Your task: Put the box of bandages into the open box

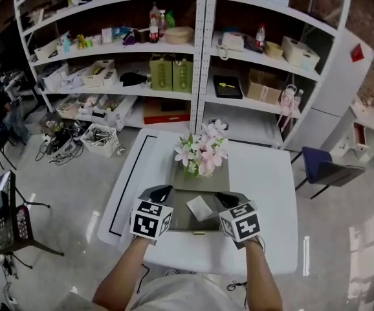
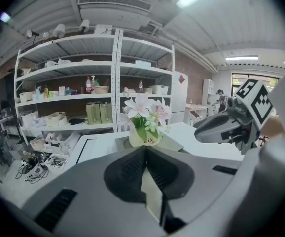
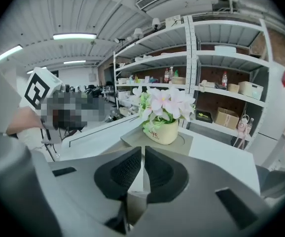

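Observation:
On the white table [image 1: 271, 193], in the head view, a shallow dark open box [image 1: 180, 220] lies between my two grippers. A small pale box of bandages [image 1: 200, 207] rests inside it, tilted. My left gripper [image 1: 163, 191] is at the open box's left rim and my right gripper [image 1: 220, 198] at its right rim. In the left gripper view the left gripper [image 2: 145, 152] has its jaws together with nothing seen between them. The right gripper [image 3: 143, 154] also has its jaws together. Neither gripper view shows either box.
A cream pot of pink flowers [image 1: 201, 153] stands on a grey mat [image 1: 177, 180] just behind the open box. White shelving [image 1: 203, 57] full of goods fills the back. A blue chair [image 1: 323, 168] stands at the right and a black cart [image 1: 2, 216] at the left.

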The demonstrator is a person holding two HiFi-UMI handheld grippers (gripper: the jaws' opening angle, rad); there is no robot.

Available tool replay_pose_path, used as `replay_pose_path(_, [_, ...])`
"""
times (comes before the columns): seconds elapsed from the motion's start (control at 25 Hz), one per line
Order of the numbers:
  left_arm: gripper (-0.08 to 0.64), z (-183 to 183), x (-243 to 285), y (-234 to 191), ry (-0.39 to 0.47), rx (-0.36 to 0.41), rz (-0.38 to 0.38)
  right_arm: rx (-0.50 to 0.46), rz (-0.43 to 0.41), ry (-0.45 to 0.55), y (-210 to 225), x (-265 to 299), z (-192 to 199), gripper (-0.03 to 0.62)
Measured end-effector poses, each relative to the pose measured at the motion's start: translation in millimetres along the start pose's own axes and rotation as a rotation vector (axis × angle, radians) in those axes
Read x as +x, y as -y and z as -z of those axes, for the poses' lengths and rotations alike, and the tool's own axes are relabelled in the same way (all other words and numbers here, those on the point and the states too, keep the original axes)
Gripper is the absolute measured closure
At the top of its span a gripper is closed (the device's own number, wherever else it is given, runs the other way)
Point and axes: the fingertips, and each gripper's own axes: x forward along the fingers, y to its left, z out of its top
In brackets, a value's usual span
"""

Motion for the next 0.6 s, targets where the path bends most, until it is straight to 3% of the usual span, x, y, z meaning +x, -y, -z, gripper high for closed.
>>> replay_pose_path(0.6, [0.556,-32,-10,0,0.074,-0.005,-0.030,0.097,0.103,0.231,37,-80,-46,0.586])
